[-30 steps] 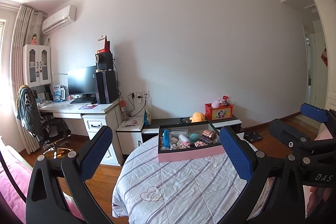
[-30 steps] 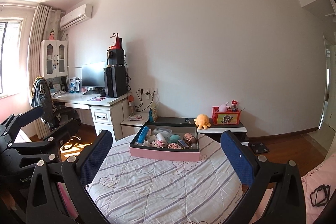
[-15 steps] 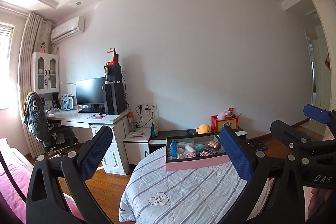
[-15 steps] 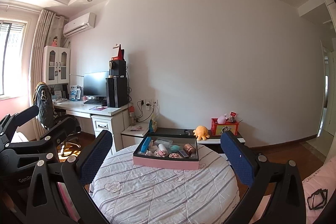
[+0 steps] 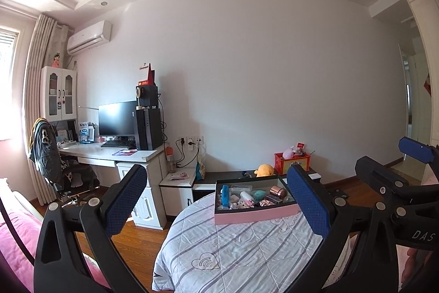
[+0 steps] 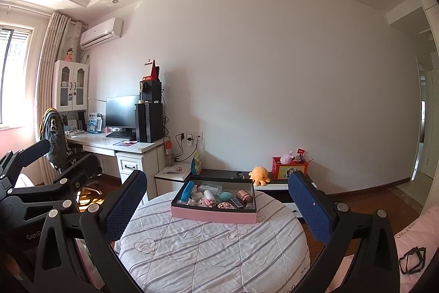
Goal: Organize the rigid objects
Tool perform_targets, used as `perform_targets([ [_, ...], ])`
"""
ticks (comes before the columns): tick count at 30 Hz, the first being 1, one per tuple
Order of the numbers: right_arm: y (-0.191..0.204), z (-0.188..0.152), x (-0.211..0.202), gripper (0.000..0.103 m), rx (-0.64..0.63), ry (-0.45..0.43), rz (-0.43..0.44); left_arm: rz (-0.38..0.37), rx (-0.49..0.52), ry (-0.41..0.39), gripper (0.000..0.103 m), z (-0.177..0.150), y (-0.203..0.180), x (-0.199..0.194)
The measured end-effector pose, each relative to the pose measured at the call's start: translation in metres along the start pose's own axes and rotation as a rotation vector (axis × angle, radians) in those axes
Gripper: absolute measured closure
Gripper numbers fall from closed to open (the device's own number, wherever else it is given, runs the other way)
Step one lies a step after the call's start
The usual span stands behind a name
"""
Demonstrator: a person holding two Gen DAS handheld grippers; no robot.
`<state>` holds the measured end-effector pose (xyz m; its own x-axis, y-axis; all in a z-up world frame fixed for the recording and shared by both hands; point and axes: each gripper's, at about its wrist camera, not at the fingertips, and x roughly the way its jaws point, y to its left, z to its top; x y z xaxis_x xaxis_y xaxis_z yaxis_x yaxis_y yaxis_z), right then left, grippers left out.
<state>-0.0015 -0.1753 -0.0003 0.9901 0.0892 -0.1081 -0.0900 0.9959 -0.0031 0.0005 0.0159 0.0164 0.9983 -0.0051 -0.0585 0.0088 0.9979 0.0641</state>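
Observation:
A pink-sided, dark-lined box (image 5: 255,214) (image 6: 214,214) sits on the far part of a round table under a striped quilted cloth (image 5: 247,251) (image 6: 214,246). Several small items lie in it: a blue case (image 6: 188,190), a copper tin (image 6: 244,195), a teal lump (image 6: 226,195), a white bottle (image 6: 210,194). My left gripper (image 5: 216,197) is open and holds nothing, well short of the box. My right gripper (image 6: 216,199) is likewise open and empty. Each gripper shows at the edge of the other's view.
A white desk (image 6: 120,146) with monitor and black tower stands at back left, an office chair (image 6: 57,136) beside it. A low dark cabinet (image 6: 227,173) behind the table carries an orange plush (image 6: 259,175) and a red box (image 6: 289,169). Pink bedding (image 5: 16,243) lies left.
Both grippers have tilted upward and drawn back a little; the box and table sit lower and smaller in both views. Both stay open and empty.

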Motion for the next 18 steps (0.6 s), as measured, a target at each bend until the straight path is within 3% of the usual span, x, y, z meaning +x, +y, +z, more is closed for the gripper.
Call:
perform_targets([
  [18, -0.0008, 0.0020, -0.0018, 0.000, 0.002, -0.019, -0.039, -0.002, 0.001, -0.001, 0.000, 0.0008, -0.0007, -0.0014],
])
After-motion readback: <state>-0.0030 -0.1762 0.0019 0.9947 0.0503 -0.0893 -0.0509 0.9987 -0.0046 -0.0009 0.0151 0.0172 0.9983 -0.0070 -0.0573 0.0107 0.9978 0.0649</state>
